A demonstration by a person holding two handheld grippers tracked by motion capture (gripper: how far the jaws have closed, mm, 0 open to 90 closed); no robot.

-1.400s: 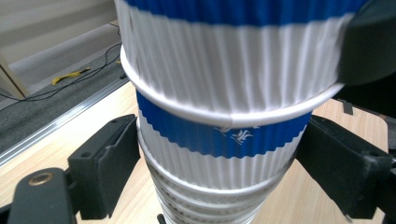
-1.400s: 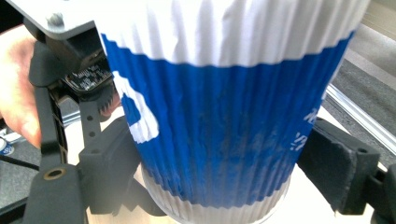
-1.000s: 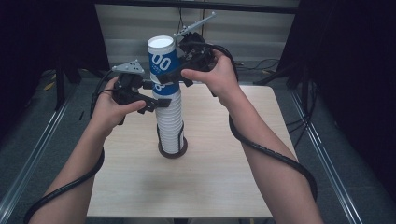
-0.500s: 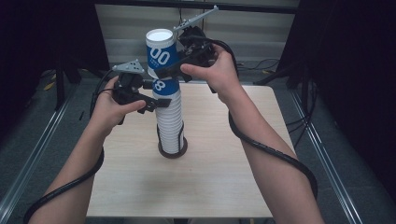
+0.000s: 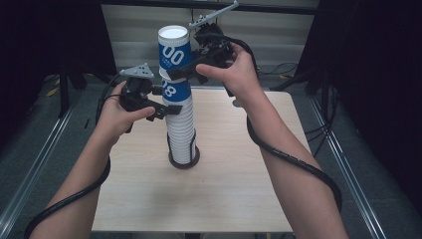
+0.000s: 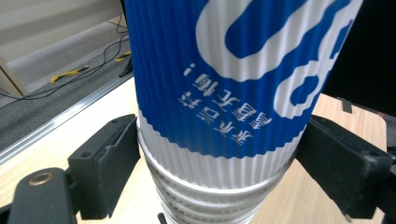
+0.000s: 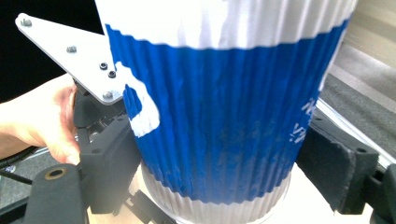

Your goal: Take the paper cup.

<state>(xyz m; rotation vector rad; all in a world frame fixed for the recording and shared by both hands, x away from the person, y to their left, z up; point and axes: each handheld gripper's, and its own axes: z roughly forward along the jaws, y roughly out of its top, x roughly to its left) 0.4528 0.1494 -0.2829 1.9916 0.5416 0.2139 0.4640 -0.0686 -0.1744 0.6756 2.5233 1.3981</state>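
A tall stack of upside-down ribbed paper cups (image 5: pixel 180 130) stands on a dark round base (image 5: pixel 185 163) at the table's middle. Its upper cup (image 6: pixel 224 93) is blue and white, and my left gripper (image 5: pixel 167 107) is shut on the stack just below the blue band, a jaw on each side in the left gripper view (image 6: pixel 219 172). Above it a second blue-and-white cup (image 5: pixel 174 50) sits partly lifted off and slightly tilted. My right gripper (image 5: pixel 187 72) is shut on this top cup (image 7: pixel 224 116), its jaws pressing both sides near the rim (image 7: pixel 219 177).
The light wooden table (image 5: pixel 249 189) has bare surface all around the stack. Metal rails (image 5: pixel 35 164) run along both sides on the grey floor. In the right gripper view the left gripper's grey plate (image 7: pixel 70 56) and a hand (image 7: pixel 42 116) lie close behind the cup.
The right gripper has raised the top cup a little higher off the stack. The left gripper and the stack have stayed in place.
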